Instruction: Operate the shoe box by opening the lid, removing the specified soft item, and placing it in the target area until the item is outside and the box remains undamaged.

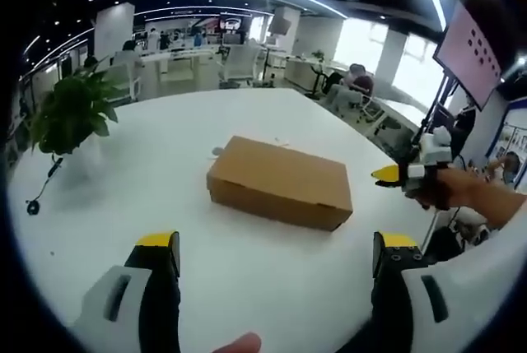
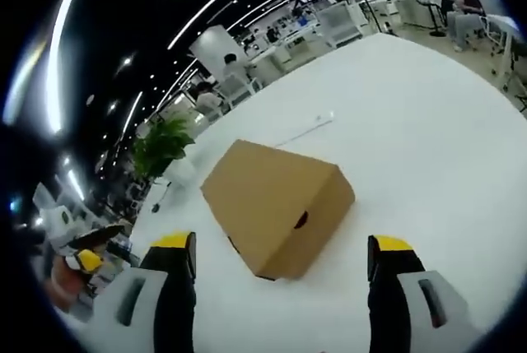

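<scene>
Plainly, a brown cardboard shoe box (image 1: 280,182) lies shut on the white worktop (image 1: 181,143), lid down flat, near the middle of the left gripper view. No print, logo or label can be read on any side of it. In the right gripper view the same box (image 2: 276,205) shows a short end face with a small dark finger hole.

Left gripper (image 1: 280,246): jaws spread wide, yellow-tipped, at 7 and 5 o'clock of its view, nothing between them, well short of the box.

Right gripper (image 2: 280,248): jaws likewise spread apart, the box's near corner lying between and just beyond the tips; touching or not, cannot tell. The right gripper also appears at 3 o'clock in the left gripper view (image 1: 401,174), held in a hand (image 1: 449,188), off the box's right end.

A potted plant (image 1: 72,110) stands on the worktop at 9 o'clock of the left gripper view, a black cable (image 1: 45,180) beside it. A thin white cord (image 2: 306,128) lies on the worktop beyond the box. A wall screen (image 1: 471,44) at 2 o'clock carries rows of marks too small to read.
</scene>
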Demonstrator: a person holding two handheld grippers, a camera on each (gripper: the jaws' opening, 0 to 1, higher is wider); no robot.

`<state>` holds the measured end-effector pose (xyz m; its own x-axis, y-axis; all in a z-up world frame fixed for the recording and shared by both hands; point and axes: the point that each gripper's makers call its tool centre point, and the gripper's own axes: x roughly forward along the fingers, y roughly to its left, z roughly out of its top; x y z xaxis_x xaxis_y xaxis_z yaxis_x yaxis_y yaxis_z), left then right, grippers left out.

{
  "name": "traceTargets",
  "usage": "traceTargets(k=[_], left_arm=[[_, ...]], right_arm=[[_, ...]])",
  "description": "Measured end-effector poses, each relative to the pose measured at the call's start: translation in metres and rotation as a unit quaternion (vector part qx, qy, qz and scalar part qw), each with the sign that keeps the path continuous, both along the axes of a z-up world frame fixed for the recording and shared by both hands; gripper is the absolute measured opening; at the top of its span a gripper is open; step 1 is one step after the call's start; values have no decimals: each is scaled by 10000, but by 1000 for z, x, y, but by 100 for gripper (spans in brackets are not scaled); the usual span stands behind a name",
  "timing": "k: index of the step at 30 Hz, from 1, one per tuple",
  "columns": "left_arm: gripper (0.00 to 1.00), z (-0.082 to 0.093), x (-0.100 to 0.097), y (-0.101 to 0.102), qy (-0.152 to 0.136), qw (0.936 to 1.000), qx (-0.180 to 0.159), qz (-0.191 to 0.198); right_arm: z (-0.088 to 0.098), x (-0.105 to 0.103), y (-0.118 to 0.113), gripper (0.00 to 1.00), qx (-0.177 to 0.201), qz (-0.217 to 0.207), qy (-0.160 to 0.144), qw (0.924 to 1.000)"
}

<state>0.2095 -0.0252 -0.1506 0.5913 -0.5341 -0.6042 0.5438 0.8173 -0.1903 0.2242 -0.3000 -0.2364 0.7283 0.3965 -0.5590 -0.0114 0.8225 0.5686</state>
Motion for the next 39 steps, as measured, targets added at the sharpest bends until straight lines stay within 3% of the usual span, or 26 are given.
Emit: traceTargets(k=[5, 12, 28, 30, 33, 35, 39], left_arm=[[99, 1, -1, -4, -37, 10000, -57, -52], [99, 0, -2, -5, -12, 9999, -84, -72], [99, 7, -1, -13, -274, 9994, -1, -219], [99, 7, 0, -12, -259, 9994, -5, -222], [99, 5, -3, -12, -9, 9998, -135, -169], [99, 7, -1, -11, -142, 9997, -87, -175], [99, 8, -3, -13, -110, 9996, -128, -205]], right_arm=[[0, 6, 3, 88, 631, -302, 9, 9976], [-7, 9, 6, 86, 683, -280, 59, 9973], [-32, 20, 15, 84, 957, -231, 233, 9949], [-36, 23, 14, 84, 1010, -261, 265, 9942], [-44, 25, 12, 83, 1115, -378, 378, 9923], [-49, 29, 9, 82, 1206, -438, 405, 9909], [-49, 25, 13, 81, 1220, -418, 470, 9905]])
